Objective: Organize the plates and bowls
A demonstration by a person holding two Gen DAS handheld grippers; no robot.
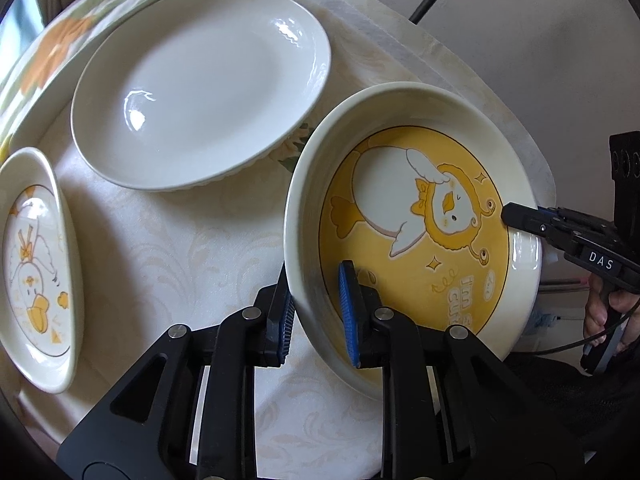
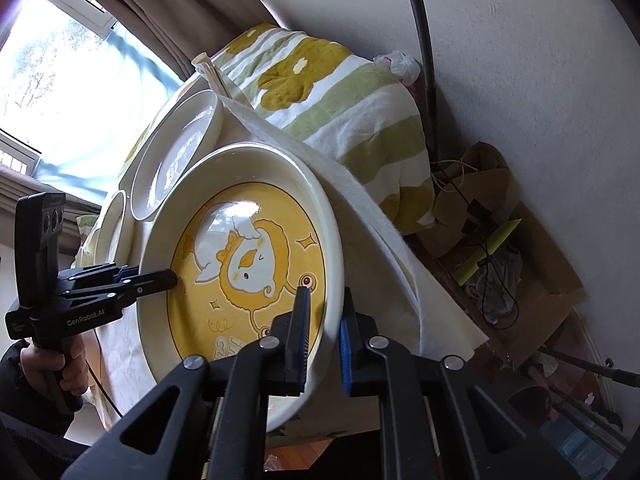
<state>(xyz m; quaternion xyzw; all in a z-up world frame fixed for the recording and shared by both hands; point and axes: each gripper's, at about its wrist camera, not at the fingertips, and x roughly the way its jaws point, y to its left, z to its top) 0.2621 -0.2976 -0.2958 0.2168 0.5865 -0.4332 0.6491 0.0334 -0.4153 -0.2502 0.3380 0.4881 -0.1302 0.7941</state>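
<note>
A yellow duck bowl [image 1: 416,236] with a cream rim is held tilted above the table edge by both grippers. My left gripper [image 1: 316,312] is shut on its near rim, one finger inside and one outside. My right gripper [image 2: 324,334] is shut on the opposite rim; it also shows in the left wrist view [image 1: 520,218]. The left gripper shows in the right wrist view [image 2: 160,278]. A plain white plate [image 1: 200,88] lies on the table behind. A smaller duck plate [image 1: 36,272] lies at the left.
The table has a cream patterned cloth [image 1: 180,260]. A green and yellow striped towel [image 2: 340,100] lies at the far side. A black pole [image 2: 420,40] stands by the wall. Cardboard and clutter [image 2: 500,260] lie on the floor to the right.
</note>
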